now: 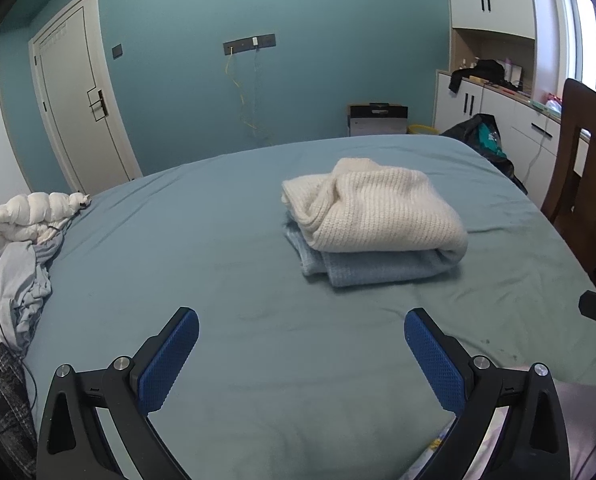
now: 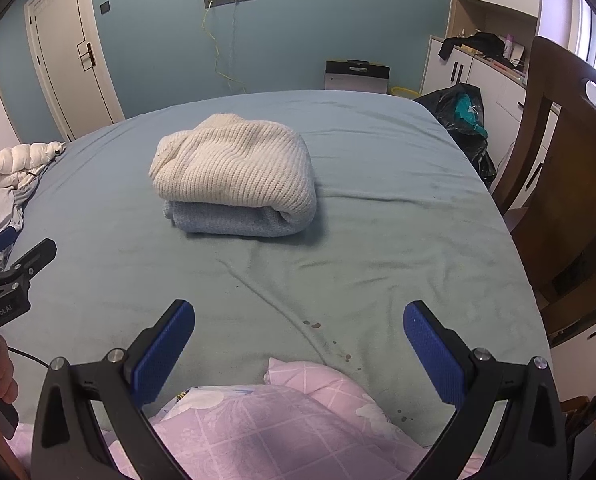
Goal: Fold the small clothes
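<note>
Both tools are hanging released above the bed: the left gripper is showing its blue pads spread wide with nothing between them, and the right gripper is standing just as wide and just as empty over the near edge of the sheet. Ahead of them, well apart from either tool, a cream knitted sweater is lying folded on top of a folded pale blue garment, the pair sitting as a small stack near the middle of the blue bed sheet. The stack looks finished, so the work is probably turning to the heap of unfolded clothes that is spilling over the bed's left edge. The main risk, as I judge it, is a reach toward that heap dragging the sheet or brushing the stack, since the loosely rolled top edge of the sweater is already looking ready to slump. Pulling one piece from the tangled heap could also be bringing a second garment or the dark cable lying across it along. A pink quilt is bunching under the right tool and crowding the near folding space, and creases are running across the sheet there. A wooden chair is standing close by the right side of the bed, limiting any swing that way.
</note>
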Available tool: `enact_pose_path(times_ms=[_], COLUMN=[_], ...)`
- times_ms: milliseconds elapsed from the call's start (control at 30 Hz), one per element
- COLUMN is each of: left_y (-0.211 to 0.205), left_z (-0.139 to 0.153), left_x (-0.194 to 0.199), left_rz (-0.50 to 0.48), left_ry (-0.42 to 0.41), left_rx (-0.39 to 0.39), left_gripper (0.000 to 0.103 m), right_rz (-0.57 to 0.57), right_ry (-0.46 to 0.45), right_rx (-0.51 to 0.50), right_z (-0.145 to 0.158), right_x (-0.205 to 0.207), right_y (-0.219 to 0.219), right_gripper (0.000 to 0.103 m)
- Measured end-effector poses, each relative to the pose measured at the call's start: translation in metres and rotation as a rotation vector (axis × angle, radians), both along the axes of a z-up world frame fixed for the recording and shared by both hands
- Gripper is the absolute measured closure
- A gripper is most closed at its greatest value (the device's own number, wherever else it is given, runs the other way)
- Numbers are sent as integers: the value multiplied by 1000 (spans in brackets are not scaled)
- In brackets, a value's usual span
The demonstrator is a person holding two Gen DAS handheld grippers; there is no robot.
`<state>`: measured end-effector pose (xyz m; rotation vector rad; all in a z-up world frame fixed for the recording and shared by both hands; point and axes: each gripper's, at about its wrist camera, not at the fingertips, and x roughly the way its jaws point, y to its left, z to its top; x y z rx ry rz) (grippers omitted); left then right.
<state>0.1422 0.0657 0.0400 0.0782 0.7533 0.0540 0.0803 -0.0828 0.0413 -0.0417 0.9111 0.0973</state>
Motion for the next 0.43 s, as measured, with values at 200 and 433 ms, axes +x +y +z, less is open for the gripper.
enact_pose_path(times_ms=[200,433], left_y=[2,3], left_z=[-1,-2], left_x=[1,0], left_rz=[-6,-13], left_ry=[9,-4], left_rx=[-20,-34], left_gripper=[0,0], right_rz=[1,6], right_ry=[3,5], right_rx=[5,-5], right_z=[-1,-4], right_x=[-1,-1], right_y=[-1,1], right_gripper=[1,1])
